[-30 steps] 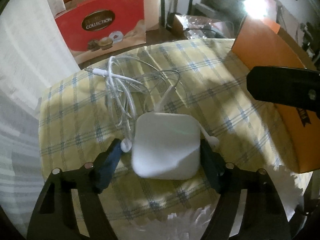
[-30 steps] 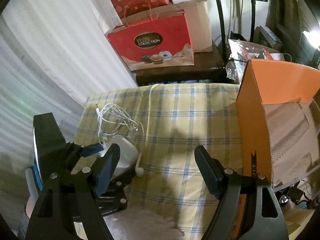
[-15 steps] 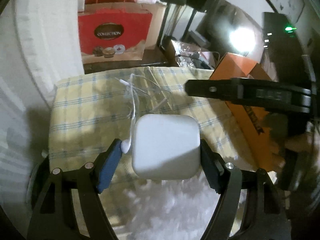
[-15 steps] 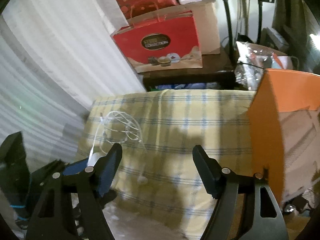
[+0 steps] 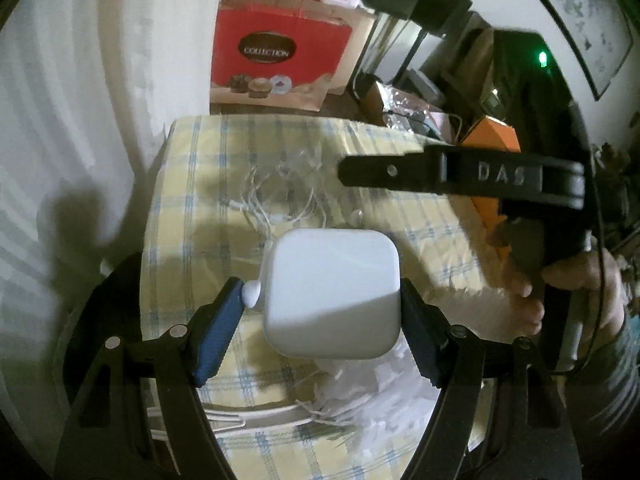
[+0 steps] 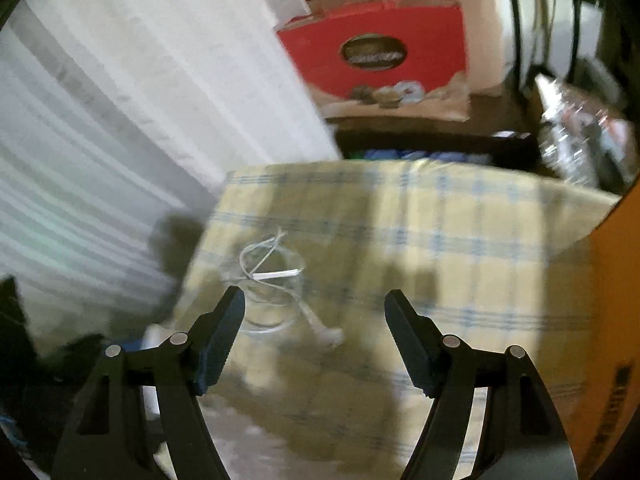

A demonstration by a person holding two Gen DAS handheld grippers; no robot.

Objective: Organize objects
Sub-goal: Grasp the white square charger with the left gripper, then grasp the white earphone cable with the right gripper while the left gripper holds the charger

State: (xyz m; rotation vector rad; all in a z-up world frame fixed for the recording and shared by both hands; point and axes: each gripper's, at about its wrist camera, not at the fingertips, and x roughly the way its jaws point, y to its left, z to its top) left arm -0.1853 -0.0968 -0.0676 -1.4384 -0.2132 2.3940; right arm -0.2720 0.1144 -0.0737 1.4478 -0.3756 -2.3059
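Observation:
My left gripper [image 5: 322, 308] is shut on a white rounded square case [image 5: 332, 292] and holds it above the yellow checked tablecloth [image 5: 192, 208]. A white earbud [image 5: 252, 294] is pinched between the case and the left finger, its cable running down to the tangled white earphones [image 5: 276, 200] on the cloth. My right gripper [image 6: 314, 332] is open and empty above the cloth, over the earphone tangle [image 6: 272, 276]; an earbud [image 6: 330, 334] lies between its fingers. The right gripper's body [image 5: 460, 172] crosses the left wrist view.
An orange cardboard box [image 6: 616, 300] stands at the table's right edge, also in the left wrist view [image 5: 490, 136]. A red Collection gift bag [image 5: 276, 64] stands behind the table. White curtain [image 6: 120, 120] hangs at the left. Crinkled plastic bags [image 6: 580, 136] lie at the back right.
My left gripper has lifted the white case off the cloth and pulled back, dragging an earbud along. The right gripper has swung left over the earphone tangle.

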